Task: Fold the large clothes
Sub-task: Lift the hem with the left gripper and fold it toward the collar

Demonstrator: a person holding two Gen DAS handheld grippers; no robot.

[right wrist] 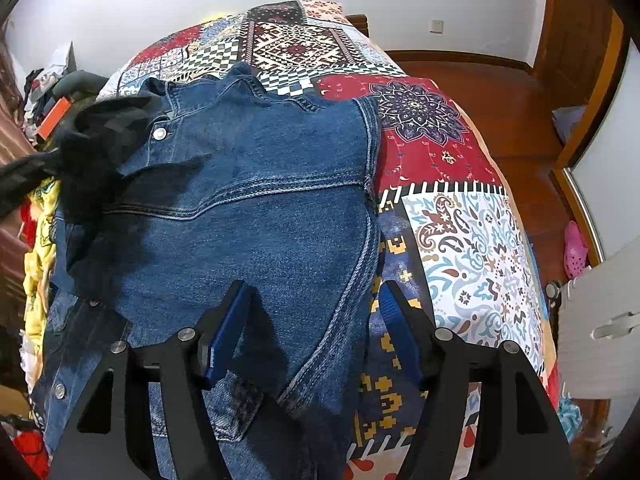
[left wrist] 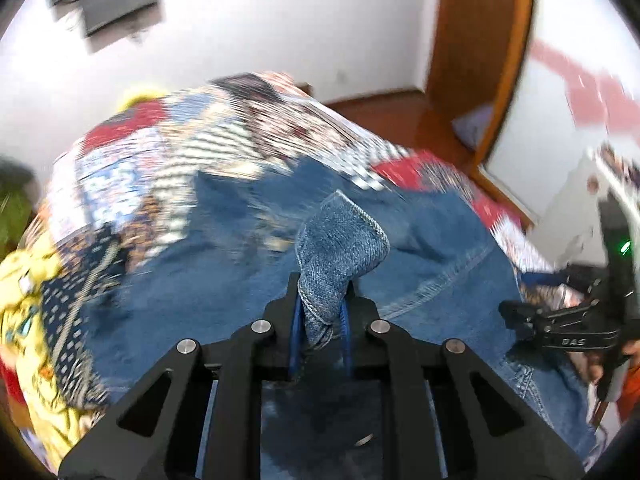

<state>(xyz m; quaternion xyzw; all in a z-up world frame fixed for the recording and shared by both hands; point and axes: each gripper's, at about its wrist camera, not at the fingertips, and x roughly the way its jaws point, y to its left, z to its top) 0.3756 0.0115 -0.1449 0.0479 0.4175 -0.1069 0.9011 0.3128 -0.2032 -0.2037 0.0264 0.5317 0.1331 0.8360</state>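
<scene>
A blue denim jacket (right wrist: pixel 260 200) lies spread on a patchwork bedspread (right wrist: pixel 460 220), collar toward the far end. In the left wrist view my left gripper (left wrist: pixel 322 292) is shut on a raised fold of the denim jacket (left wrist: pixel 420 280), which sticks up between the blue pads. This view is motion-blurred. My right gripper (right wrist: pixel 316 292) is open over the jacket's near right side, with the side seam below the gap and the pads (right wrist: pixel 228 332) apart from the cloth. The left gripper (right wrist: pixel 100 140) shows as a dark blur near the collar. The right gripper (left wrist: pixel 516 316) also appears at the left wrist view's right edge.
Yellow cloth (right wrist: pixel 38 248) and mixed clutter are piled along the bed's left side. A wooden floor (right wrist: pixel 500 92) runs beyond the bed on the right, with a pink shoe (right wrist: pixel 576 252) and a white cabinet (right wrist: pixel 600 312) there. A wooden door frame (left wrist: pixel 480 60) stands at the far right.
</scene>
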